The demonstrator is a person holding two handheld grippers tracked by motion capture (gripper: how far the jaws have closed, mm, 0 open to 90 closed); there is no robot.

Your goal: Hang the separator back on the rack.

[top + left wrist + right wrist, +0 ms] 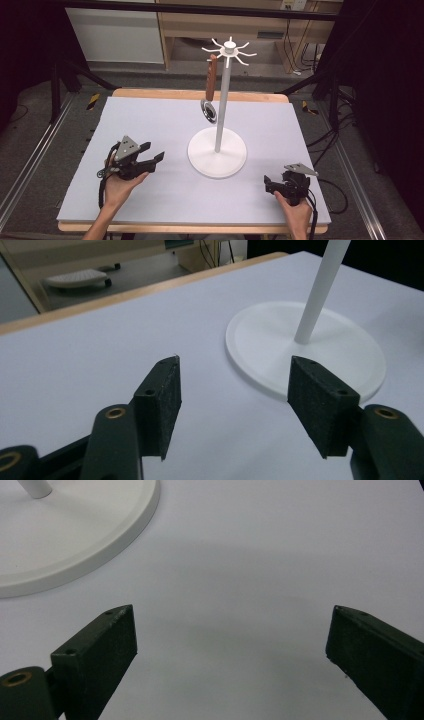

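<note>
On the table's left side, the left gripper is held with jaws spread wide and empty, near the white stand, from whose top hook a wooden-handled ladle is hung.

Black gripper bodies carry grey three-cornered plates, brass bushings.
</note>
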